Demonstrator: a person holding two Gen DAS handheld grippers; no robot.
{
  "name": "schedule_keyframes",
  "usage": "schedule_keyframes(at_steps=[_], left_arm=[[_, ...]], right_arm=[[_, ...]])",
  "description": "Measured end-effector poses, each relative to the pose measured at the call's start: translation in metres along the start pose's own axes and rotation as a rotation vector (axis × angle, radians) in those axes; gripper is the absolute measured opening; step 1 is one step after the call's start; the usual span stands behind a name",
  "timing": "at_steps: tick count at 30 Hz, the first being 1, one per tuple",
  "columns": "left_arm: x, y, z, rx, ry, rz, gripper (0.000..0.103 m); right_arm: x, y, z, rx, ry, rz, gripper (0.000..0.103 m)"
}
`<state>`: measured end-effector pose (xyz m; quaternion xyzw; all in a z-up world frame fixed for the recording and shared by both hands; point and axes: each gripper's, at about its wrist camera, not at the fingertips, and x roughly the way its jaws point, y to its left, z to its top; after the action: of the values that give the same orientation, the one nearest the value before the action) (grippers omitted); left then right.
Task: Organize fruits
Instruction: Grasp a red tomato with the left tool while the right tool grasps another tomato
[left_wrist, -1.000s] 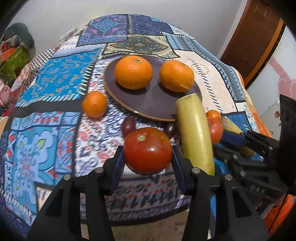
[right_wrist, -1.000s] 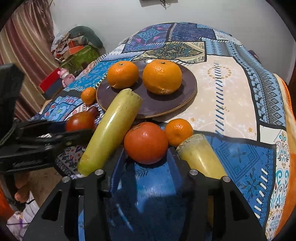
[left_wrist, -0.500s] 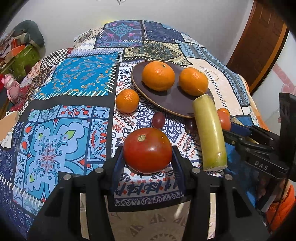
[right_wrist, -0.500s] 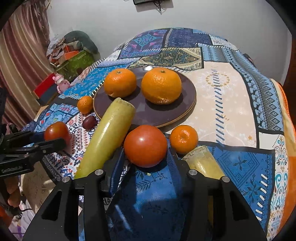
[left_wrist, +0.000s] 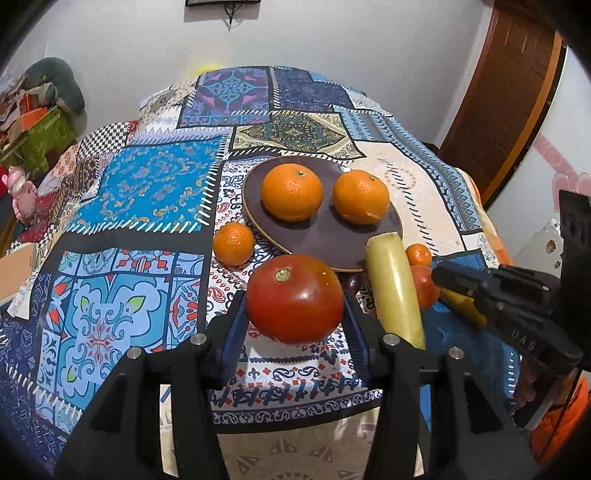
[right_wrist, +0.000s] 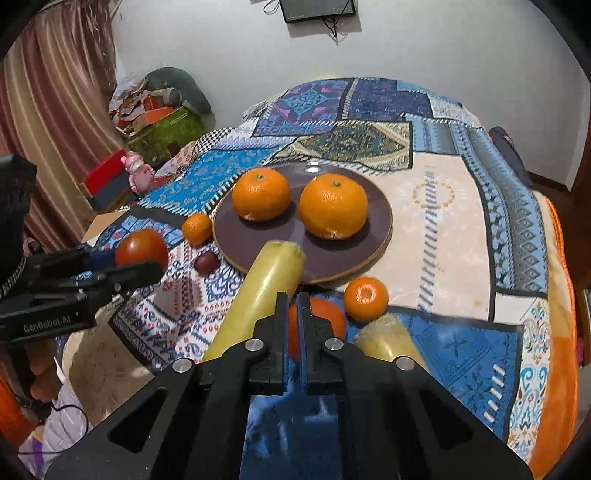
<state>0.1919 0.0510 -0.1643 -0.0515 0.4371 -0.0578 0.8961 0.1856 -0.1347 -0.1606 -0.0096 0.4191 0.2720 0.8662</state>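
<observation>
My left gripper (left_wrist: 295, 314) clamps a tomato (left_wrist: 294, 298) above the cloth's (left_wrist: 147, 192) near edge. My right gripper (right_wrist: 293, 314) has just snapped closed, empty; a second tomato (right_wrist: 325, 314) lies behind its tips, beside the plate (right_wrist: 373, 225).

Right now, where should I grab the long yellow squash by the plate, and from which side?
Grip the squash around its middle, across its narrow width, from above. It is a long smooth cylinder, so the middle should balance; its far end seems to rest on the plate rim, and a tomato crowds its right side.
</observation>
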Motion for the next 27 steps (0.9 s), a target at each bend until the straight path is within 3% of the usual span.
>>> schedule_keyframes(at_steps=[10,13,20,27], left_arm=[[0.007,0.004,-0.011,-0.012,0.027,-0.008,0.049],[0.007,0.006,-0.012,-0.017,0.030,-0.013,0.049],[0.007,0.006,-0.012,-0.016,0.029,-0.015,0.049],[0.008,0.003,-0.010,-0.014,0.025,-0.026,0.049]], right_arm=[[0.007,-0.016,-0.015,0.050,0.059,-0.024,0.043],[0.018,-0.015,-0.012,0.049,0.076,-0.006,0.044],[0.034,-0.005,-0.008,-0.004,0.073,-0.055,0.047],[0.036,-0.010,-0.007,0.000,0.071,-0.043,0.044]])
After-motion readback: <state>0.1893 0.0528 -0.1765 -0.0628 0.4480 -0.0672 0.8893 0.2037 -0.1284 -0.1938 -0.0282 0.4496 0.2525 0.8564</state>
